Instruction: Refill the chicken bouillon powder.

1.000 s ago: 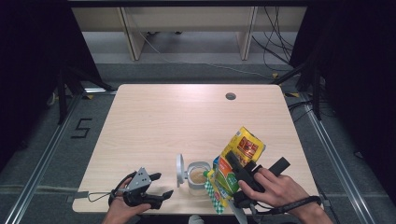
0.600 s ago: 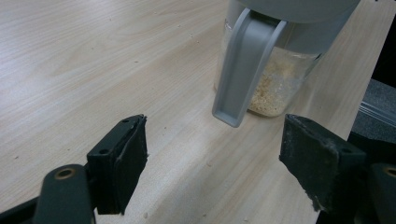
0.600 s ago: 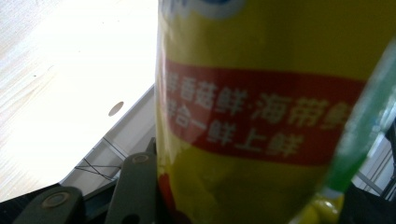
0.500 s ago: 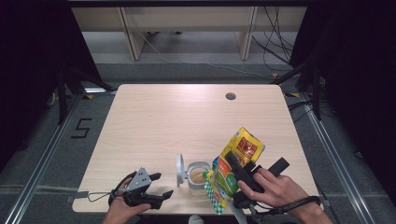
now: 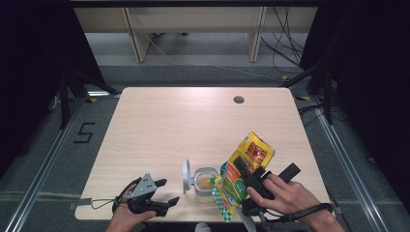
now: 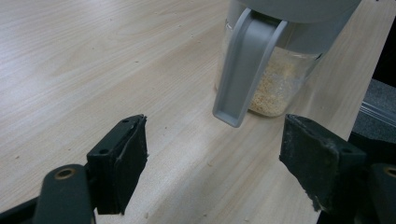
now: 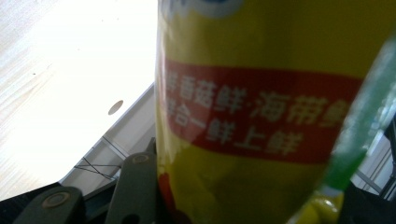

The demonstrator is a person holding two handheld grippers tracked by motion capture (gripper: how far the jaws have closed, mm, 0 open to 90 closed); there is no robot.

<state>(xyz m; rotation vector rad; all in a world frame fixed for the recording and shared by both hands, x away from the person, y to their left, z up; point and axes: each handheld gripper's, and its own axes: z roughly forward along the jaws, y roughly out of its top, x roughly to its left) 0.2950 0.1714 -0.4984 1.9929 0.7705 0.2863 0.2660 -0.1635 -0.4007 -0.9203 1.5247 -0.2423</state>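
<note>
A yellow food packet [image 5: 246, 169] with red and green print is tilted over a clear jar [image 5: 204, 181], its lower end at the jar's mouth. My right gripper [image 5: 244, 179] is shut on the packet, which fills the right gripper view as a yellow face with a red band [image 7: 261, 121]. The jar holds pale granules [image 6: 273, 88] and its grey hinged lid [image 5: 185, 174] stands open on the left side; the lid's flap [image 6: 245, 65] hangs down in the left gripper view. My left gripper [image 5: 164, 192] rests on the table left of the jar, jaws wide and nothing between them [image 6: 212, 163].
The light wooden table [image 5: 193, 125] has a round cable hole [image 5: 238, 99] at the back right. Its front edge runs just below both hands. Behind the table stand desk legs and cables on a grey floor.
</note>
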